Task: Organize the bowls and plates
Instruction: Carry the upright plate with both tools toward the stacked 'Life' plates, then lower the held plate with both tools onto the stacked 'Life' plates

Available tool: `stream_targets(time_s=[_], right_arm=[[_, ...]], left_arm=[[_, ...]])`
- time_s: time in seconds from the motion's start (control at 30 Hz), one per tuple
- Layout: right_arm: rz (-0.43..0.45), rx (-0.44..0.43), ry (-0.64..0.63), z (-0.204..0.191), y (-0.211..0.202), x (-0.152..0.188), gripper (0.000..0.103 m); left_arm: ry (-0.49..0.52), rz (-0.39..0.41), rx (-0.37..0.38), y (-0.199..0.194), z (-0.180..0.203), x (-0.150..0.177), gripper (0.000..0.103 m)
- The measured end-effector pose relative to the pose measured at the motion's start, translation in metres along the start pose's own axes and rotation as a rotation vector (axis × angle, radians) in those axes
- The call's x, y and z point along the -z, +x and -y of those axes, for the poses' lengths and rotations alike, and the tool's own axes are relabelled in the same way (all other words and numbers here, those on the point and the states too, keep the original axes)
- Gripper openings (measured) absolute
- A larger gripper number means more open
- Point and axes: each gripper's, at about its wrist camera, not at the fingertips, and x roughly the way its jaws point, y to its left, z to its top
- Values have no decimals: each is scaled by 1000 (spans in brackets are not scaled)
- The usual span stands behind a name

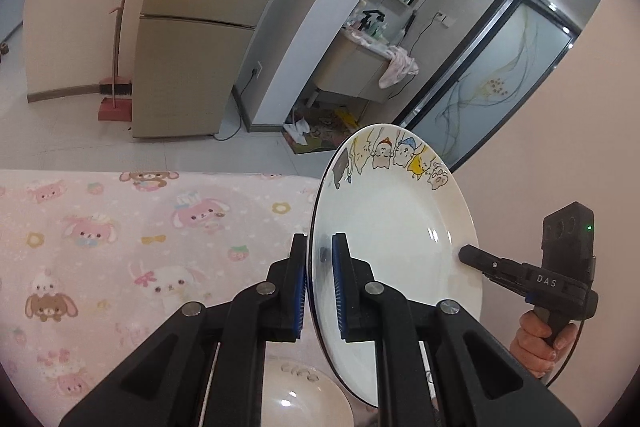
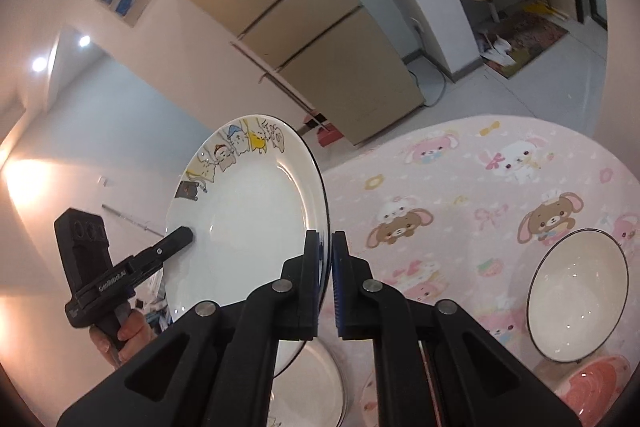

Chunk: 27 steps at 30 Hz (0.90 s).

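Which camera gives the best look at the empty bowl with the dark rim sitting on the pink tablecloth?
The right wrist view: the bowl stands at the right on the pink tablecloth, its whole rim and inside visible. The left wrist view does not show that bowl; only part of another white dish peeks out below the tool.

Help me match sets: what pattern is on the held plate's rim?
Cartoon animals along the plate rim; left wrist view.
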Motion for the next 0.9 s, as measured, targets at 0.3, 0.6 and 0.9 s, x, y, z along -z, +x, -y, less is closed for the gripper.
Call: stream_targets(time_s=[0.3, 0.6, 0.9], right_arm=[[-27, -82, -70, -44, -17, 44, 6], [-85, -87, -120, -62, -11, 91, 7], [-123, -78, -127, -57, -5, 129, 7]], left_arm=[[44, 53, -51, -85, 2, 50, 13], [28, 43, -95, -117, -8, 100, 13], [3, -3, -95, -116, -22, 143, 13]])
